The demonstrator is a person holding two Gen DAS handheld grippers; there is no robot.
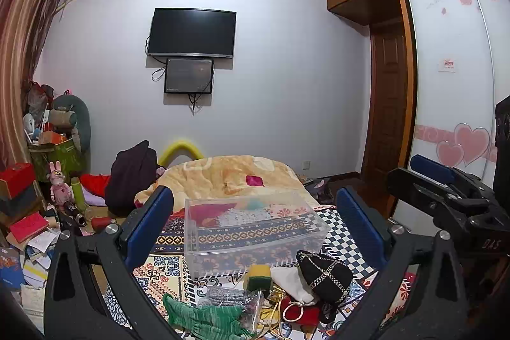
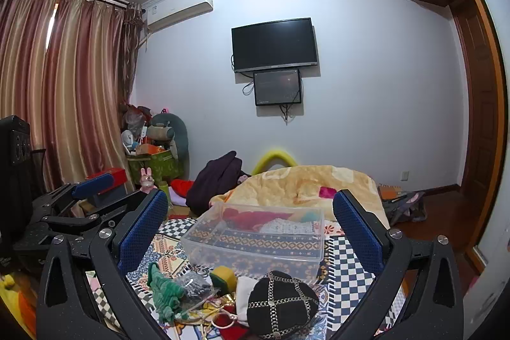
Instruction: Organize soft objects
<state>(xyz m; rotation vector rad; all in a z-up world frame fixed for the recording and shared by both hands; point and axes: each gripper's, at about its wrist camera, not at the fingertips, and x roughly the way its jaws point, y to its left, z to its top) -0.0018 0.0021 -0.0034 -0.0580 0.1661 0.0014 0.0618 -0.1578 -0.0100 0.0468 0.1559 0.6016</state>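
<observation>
A clear plastic box (image 1: 204, 247) (image 2: 204, 244) stands empty on the patterned bedspread (image 1: 165, 270). In front of it lies a pile: a black hat with chain trim (image 1: 325, 273) (image 2: 280, 301), a green knitted glove (image 1: 204, 317) (image 2: 164, 292), a yellow-green sponge (image 1: 258, 274) (image 2: 224, 274), a white pouch (image 1: 293, 282), a clear bag of dark items (image 1: 232, 298) (image 2: 194, 284) and a red pouch (image 1: 299, 313). My left gripper (image 1: 255, 212) is open and empty above the pile. My right gripper (image 2: 251, 212) is open and empty too.
A yellow blanket (image 1: 229, 177) (image 2: 302, 184) lies bunched behind the box. Clutter of boxes, toys and papers (image 1: 38, 212) fills the floor at the left. A wardrobe (image 1: 452, 78) stands at the right. The right gripper shows in the left wrist view (image 1: 446, 190).
</observation>
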